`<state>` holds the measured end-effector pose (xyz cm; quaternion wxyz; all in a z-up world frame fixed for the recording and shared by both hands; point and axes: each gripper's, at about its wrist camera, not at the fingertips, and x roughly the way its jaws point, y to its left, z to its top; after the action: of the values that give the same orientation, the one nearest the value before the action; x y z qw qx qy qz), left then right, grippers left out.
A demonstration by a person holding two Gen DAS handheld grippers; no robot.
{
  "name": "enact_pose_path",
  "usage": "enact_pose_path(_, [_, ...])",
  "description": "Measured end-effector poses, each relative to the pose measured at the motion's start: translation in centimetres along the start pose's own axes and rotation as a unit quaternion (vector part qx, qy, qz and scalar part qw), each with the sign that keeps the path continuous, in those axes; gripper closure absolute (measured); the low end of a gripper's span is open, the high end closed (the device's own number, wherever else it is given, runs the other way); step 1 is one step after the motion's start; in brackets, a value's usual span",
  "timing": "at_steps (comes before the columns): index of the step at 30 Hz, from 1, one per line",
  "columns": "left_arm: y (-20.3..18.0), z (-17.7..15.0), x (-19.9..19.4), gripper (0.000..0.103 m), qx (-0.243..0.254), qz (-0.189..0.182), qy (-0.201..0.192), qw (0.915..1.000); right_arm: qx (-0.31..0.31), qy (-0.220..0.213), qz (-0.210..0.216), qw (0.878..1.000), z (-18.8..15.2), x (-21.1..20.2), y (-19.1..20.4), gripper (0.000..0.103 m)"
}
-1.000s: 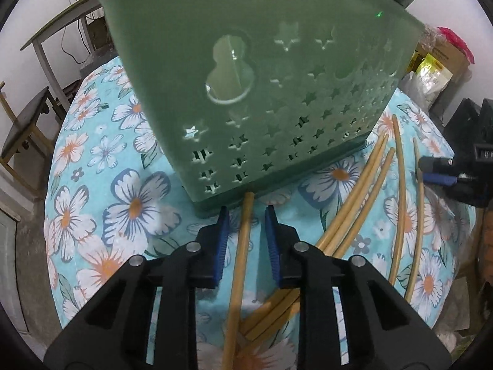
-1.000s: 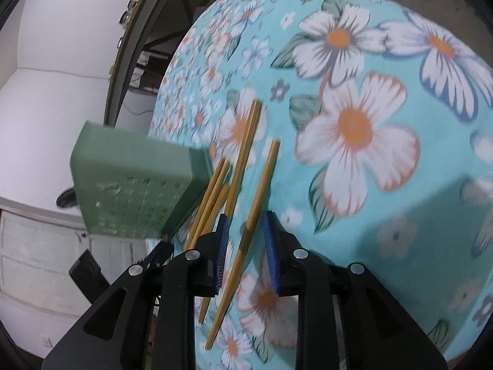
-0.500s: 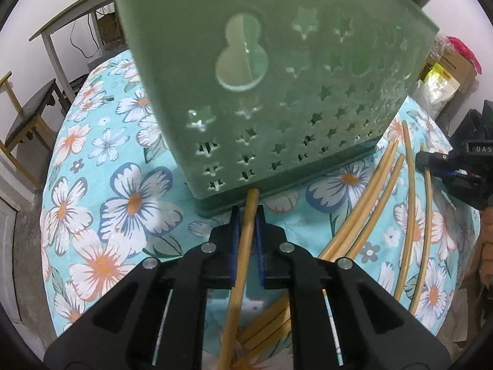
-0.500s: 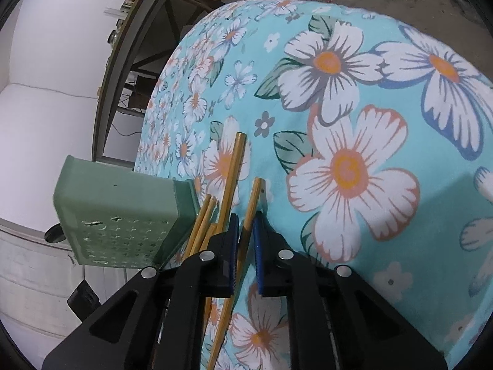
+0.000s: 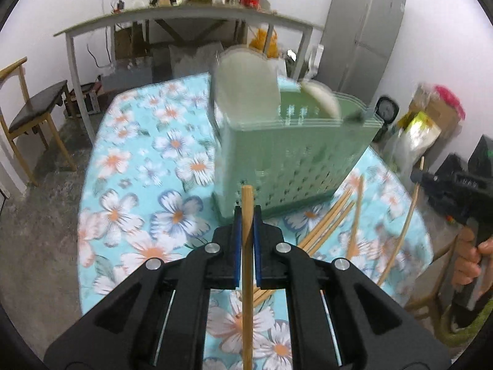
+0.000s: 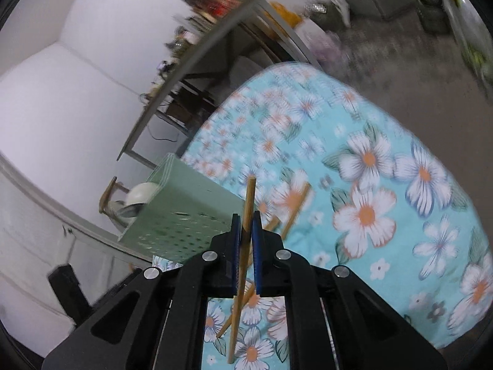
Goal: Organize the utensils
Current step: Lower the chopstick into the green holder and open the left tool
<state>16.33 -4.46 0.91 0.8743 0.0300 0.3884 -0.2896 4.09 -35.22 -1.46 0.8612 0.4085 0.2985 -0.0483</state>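
My left gripper (image 5: 246, 212) is shut on a wooden chopstick (image 5: 247, 203), held above the flowered tablecloth in front of the green perforated utensil basket (image 5: 292, 166). White plates (image 5: 246, 92) stand in the basket. Several more chopsticks (image 5: 329, 225) lie on the cloth to the right of the basket. My right gripper (image 6: 245, 219) is shut on another chopstick (image 6: 248, 203), lifted off the cloth, with the basket (image 6: 181, 209) to its left. That right gripper (image 5: 425, 178) also shows at the right edge of the left wrist view, with its chopstick hanging down.
The round table (image 5: 101, 166) carries a blue floral cloth. A wooden chair (image 5: 30, 114) stands at the left, a long side table (image 5: 185, 18) with clutter behind, a grey fridge (image 5: 363, 30) at back right. Bags (image 5: 422, 123) sit at the right. A person's hand (image 5: 471, 262) grips the right tool.
Both grippers closed on a chopstick each, then rose off the cloth with them. The basket now appears lower and farther in both views, and the room behind it has come into sight.
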Motion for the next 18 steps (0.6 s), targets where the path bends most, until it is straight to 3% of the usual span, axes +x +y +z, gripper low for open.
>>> enact_pose_path(5, [0.6, 2.2, -5.1, 0.097, -0.020, -0.021, -0.057, 0.9979, -0.069, -0.034, -0.003, 0.997, 0.0, -2.4, 3.4, 0.097])
enact_pose_path(11, [0.2, 5.9, -11.4, 0.097, -0.018, -0.050, -0.145, 0.9879, -0.114, -0.053, -0.007, 0.992, -0.9, -4.4, 5.5, 0.097])
enact_pose_path(18, [-1.0, 11.4, -16.6, 0.097, -0.028, -0.102, -0.265, 0.9584, -0.120, -0.057, -0.006, 0.991, -1.2, -4.7, 6.2, 0.097])
